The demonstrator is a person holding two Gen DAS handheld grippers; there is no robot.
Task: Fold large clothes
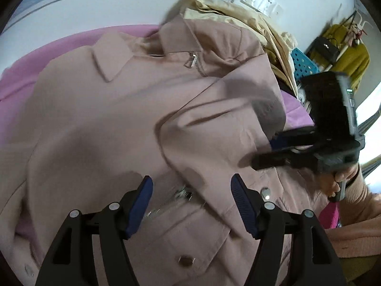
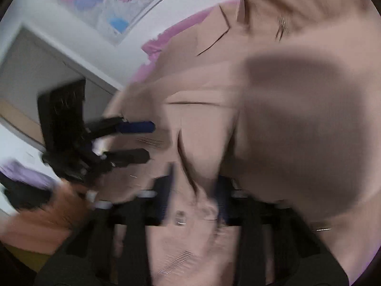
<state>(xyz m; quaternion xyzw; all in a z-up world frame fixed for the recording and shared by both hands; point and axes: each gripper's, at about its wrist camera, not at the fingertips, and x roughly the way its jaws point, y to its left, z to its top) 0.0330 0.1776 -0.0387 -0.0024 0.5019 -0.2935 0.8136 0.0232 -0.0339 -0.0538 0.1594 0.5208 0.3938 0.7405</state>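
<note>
A dusty-pink jacket (image 1: 100, 124) lies spread on a pink bedsheet (image 1: 47, 45), collar toward twelve o'clock in the left wrist view, with one front flap (image 1: 214, 133) already turned over the body and a zip pull (image 1: 191, 60) showing near the collar. A beige garment (image 1: 238, 16) is heaped behind it at one o'clock.

The left hand-held gripper (image 1: 191, 205) hangs over the lower front with its jaws well apart and nothing between them; the blue pads (image 1: 142, 205) are clear of the cloth. The right hand-held gripper (image 1: 262, 152) comes in from three o'clock, low over the flap's edge. In its own view (image 2: 193, 200) the picture is smeared by motion, but the jaws look drawn close with a pinch of jacket cloth bunched between them (whether the pads truly press on it I cannot tell).

The step in hand seems to be taking hold of the flap or hem for the next fold. To do it well, the right side should catch one layer only, near the edge, away from the snap button (image 1: 265, 194). The left would best pin the body flat at six o'clock, so that the fold line stays straight and the cloth underneath does not drag along.
</note>
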